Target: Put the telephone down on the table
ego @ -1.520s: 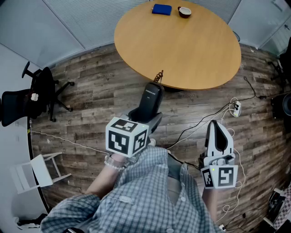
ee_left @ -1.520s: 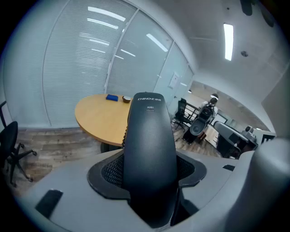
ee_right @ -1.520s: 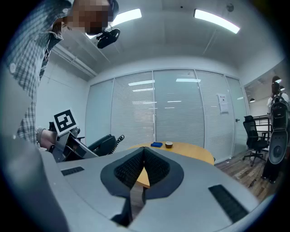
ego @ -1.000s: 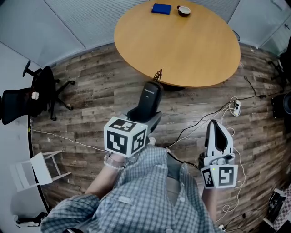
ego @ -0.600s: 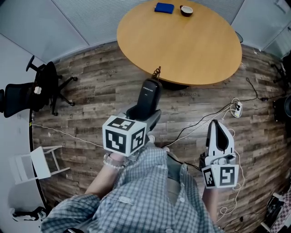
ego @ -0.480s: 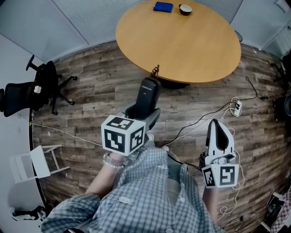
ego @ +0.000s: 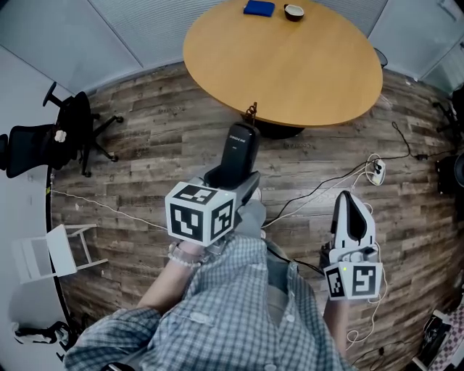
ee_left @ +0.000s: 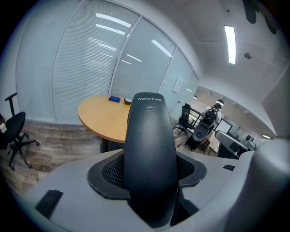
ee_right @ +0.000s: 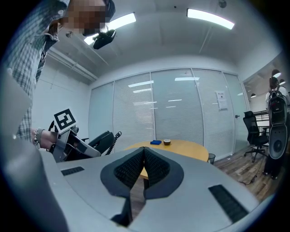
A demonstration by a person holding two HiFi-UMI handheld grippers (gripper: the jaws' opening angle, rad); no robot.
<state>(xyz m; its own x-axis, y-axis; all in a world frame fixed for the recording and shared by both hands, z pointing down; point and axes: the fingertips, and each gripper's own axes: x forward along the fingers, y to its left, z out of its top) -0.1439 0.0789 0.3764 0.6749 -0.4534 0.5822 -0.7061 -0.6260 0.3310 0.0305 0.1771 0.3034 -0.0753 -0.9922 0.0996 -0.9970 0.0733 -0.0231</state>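
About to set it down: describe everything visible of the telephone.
The telephone is a black handset, smooth and plastic-looking, with small pale print near its far end, where a coiled cord attaches. The left tongs clamp its lower part by both sides. It points toward the round table, over the wood floor, touching neither.

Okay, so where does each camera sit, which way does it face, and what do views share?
Head view: on the person's head, facing steeply down at plank floor and round tan wooden table; shows checked shirt, left gripper, right gripper.
Left gripper view: on the left gripper, along jaws clamped on the black telephone handset, toward the table.
Right gripper view: on the right gripper, along shut, empty jaws toward the table; checked shirt shows.
Shared: all show the table's blue flat object and small bowl.
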